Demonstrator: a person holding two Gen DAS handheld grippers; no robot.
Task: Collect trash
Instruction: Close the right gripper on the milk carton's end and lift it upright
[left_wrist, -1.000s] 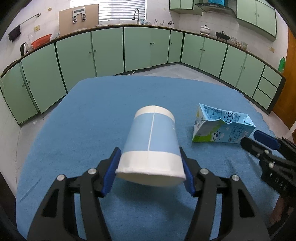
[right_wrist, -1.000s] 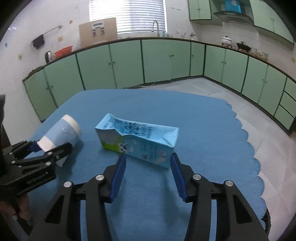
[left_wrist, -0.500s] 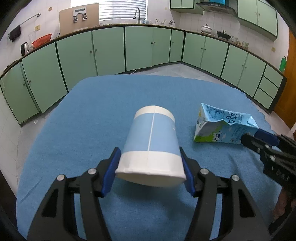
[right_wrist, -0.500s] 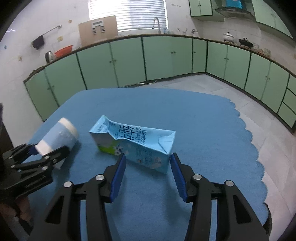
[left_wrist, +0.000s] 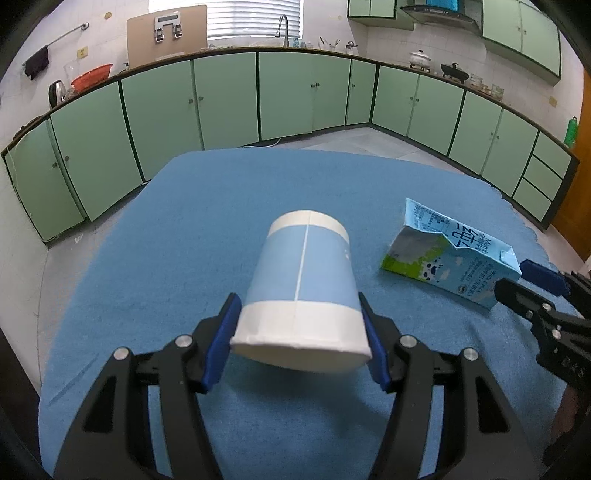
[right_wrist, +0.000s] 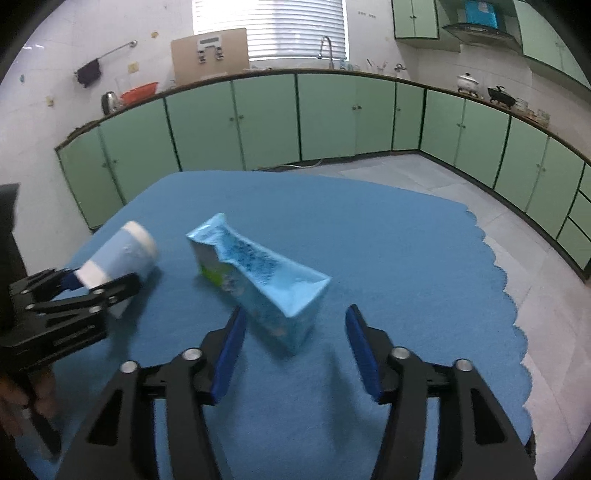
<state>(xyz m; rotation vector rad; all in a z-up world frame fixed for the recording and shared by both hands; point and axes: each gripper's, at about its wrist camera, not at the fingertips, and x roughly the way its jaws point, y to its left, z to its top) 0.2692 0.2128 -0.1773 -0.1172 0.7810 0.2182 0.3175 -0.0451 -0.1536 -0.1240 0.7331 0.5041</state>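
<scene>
You are working the pick-up step: your left gripper (left_wrist: 300, 339) is pinching the blue-and-white paper cup (left_wrist: 303, 295) at its wide rim end, the cup lying on its side on the blue cloth-covered table (left_wrist: 229, 192). Your right gripper (right_wrist: 293, 349) is standing spread around the near end of the crumpled blue milk carton (right_wrist: 258, 280), pads apparently not touching it, though blur is making contact hard to judge. Next you are needing to square up and close. No bin is showing in either view.
</scene>
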